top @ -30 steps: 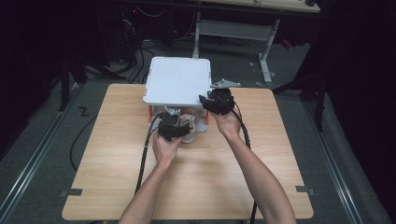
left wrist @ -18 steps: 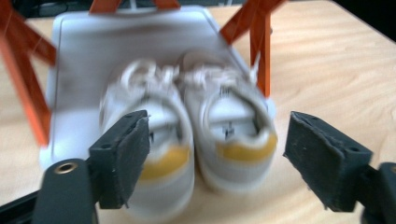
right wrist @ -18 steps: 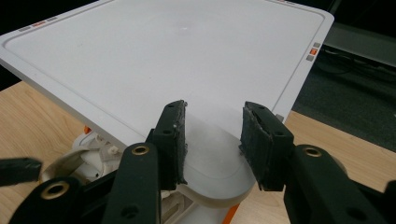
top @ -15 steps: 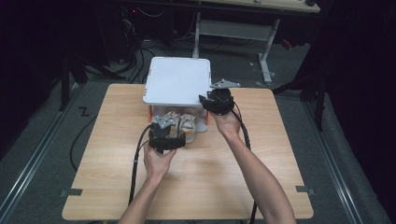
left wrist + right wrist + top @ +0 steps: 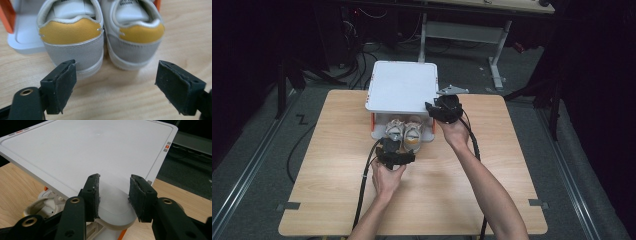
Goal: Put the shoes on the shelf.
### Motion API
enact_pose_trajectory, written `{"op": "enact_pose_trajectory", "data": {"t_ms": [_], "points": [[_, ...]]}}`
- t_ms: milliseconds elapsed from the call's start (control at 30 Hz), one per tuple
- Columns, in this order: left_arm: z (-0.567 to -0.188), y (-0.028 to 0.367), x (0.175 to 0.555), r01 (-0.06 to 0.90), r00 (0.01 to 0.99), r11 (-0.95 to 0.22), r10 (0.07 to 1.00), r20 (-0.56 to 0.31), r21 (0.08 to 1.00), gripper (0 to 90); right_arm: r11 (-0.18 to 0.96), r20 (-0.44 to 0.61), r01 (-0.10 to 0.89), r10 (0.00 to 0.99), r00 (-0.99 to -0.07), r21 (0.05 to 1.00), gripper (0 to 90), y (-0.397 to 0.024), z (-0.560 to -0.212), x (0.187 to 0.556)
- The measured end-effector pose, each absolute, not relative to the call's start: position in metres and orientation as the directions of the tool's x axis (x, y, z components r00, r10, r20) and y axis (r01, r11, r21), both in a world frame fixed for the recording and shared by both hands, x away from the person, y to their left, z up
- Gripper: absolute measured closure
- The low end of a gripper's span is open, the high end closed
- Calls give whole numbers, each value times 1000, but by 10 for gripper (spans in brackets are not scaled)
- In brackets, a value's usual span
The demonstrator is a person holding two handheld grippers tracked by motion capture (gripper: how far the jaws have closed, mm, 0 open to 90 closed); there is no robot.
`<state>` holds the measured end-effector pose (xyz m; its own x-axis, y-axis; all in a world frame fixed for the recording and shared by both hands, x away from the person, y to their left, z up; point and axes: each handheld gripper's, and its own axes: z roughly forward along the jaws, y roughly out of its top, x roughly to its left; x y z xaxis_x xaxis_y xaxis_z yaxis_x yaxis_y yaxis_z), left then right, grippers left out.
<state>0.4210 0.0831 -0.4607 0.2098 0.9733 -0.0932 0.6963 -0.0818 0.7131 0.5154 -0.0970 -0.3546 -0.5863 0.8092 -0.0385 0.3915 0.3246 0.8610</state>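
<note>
Two grippers at a lidded white box [image 5: 401,86] holding a pair of shoes [image 5: 100,37]

The right gripper [image 5: 113,195] gripped the lid's front corner, propping it up; the left gripper [image 5: 115,85], released, jaws just widened, had backed off the heels, which had been closer a second earlier

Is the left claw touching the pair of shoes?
Apart. The left gripper view shows the left claw open, with bare table between its pads and the shoes.
</note>
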Motion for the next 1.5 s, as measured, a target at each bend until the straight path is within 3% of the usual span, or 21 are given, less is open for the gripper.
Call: {"op": "enact_pose_trajectory", "data": {"t_ms": [267,533,700,1500], "points": [[-460,75,437,699,194,-86,978,-73,710,249,325,-38,392,809,-587,861,598,-97,-355,515],[-464,80,447,668,176,-41,979,-103,743,269,324,-35,397,810,-586,859,607,-96,-354,515],[-463,79,459,659,163,-66,985,-56,749,286,324,-34,399,810,-585,858,608,-96,-354,515],[-471,73,491,613,121,-25,991,-63,789,343,318,-25,400,808,-588,860,612,-97,-355,515]]}}
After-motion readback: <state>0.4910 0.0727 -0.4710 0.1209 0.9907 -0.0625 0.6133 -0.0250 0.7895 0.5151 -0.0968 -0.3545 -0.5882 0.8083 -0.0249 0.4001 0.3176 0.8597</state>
